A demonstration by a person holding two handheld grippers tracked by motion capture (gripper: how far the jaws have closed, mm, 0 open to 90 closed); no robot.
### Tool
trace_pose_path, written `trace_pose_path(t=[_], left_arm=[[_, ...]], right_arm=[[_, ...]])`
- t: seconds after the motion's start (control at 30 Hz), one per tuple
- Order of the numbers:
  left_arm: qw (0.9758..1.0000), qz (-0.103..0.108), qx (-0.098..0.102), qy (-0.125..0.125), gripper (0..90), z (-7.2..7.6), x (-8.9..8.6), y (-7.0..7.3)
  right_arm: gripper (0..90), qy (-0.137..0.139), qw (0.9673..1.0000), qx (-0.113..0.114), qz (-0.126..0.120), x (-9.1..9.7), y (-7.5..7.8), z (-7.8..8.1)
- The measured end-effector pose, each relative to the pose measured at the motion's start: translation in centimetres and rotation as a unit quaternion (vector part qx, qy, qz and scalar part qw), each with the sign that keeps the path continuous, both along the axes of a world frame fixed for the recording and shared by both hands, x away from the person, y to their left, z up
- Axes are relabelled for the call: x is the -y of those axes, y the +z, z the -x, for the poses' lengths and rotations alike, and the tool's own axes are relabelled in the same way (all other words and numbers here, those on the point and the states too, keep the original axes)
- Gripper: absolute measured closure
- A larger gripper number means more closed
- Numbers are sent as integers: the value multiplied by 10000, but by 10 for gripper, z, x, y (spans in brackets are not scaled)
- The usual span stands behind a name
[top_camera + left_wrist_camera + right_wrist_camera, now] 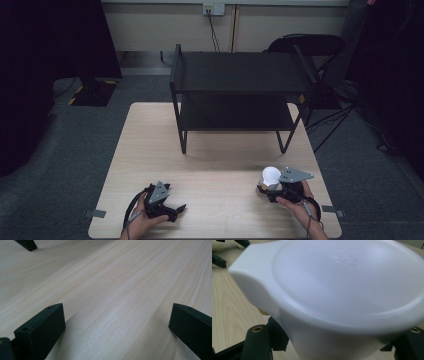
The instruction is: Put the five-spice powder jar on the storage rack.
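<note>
A white cup with a rounded white lid (271, 175) stands at the table's front right. My right gripper (267, 189) has its jaws on either side of it and is shut on its body. In the right gripper view the lid (342, 290) is very close, with a lip jutting to the left and the two black jaws low at either side. My left gripper (177, 210) lies low over the table at the front left. In the left gripper view its jaws stand wide open (117, 322) with only bare wood between them.
A black two-level rack (240, 85) stands at the back middle of the light wooden table (215, 165); one of its feet (26, 244) shows in the left gripper view. A black chair (305, 45) stands behind the rack. Cables run across the floor at the right.
</note>
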State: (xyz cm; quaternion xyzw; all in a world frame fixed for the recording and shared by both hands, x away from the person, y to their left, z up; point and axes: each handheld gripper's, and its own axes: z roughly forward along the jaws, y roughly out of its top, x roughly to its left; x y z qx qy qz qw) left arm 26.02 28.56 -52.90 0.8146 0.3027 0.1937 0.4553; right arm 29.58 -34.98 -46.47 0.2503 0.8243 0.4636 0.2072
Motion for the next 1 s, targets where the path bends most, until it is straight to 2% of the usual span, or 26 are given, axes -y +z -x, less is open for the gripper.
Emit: trace_pose_path(t=[0.1, 0.27, 0.43, 0.6, 0.77, 0.8, 0.83, 0.9, 0.93, 0.97, 1.0], left_arm=[[10000, -1, -1, -1, 0, 0, 0, 0], [10000, -1, 0, 0, 0, 0, 0, 0], [10000, -1, 0, -1, 0, 0, 0, 0], [10000, 0, 0, -1, 0, 0, 0, 0], [10000, 1, -1, 0, 0, 0, 0, 0], [10000, 1, -1, 0, 0, 0, 0, 0], [10000, 1, -1, 0, 0, 0, 0, 0], [10000, 0, 0, 0, 0, 0, 0, 0], [10000, 1, 0, 0, 0, 0, 0, 0], [10000, -1, 0, 0, 0, 0, 0, 0], [10000, -1, 0, 0, 0, 0, 0, 0]], right_arm=[[305, -43, 10000, -7, -40, 0, -1, 1], [306, -43, 9996, -189, -210, 2, 2, -2], [306, -53, 9997, -133, -219, -2, 16, -3], [306, -74, 9996, -97, -251, -7, 42, -8], [306, -111, 9997, -46, -205, -15, 78, -20], [306, -111, 9997, -46, -205, -15, 78, -20], [306, -162, 9997, 34, -163, -19, 93, -23], [306, -214, 9996, 86, -190, -22, 103, -26], [306, -214, 9996, 86, -190, -22, 103, -26], [306, -283, 9992, 107, -277, -23, 115, -31], [306, -283, 9992, 107, -277, -23, 115, -31]])
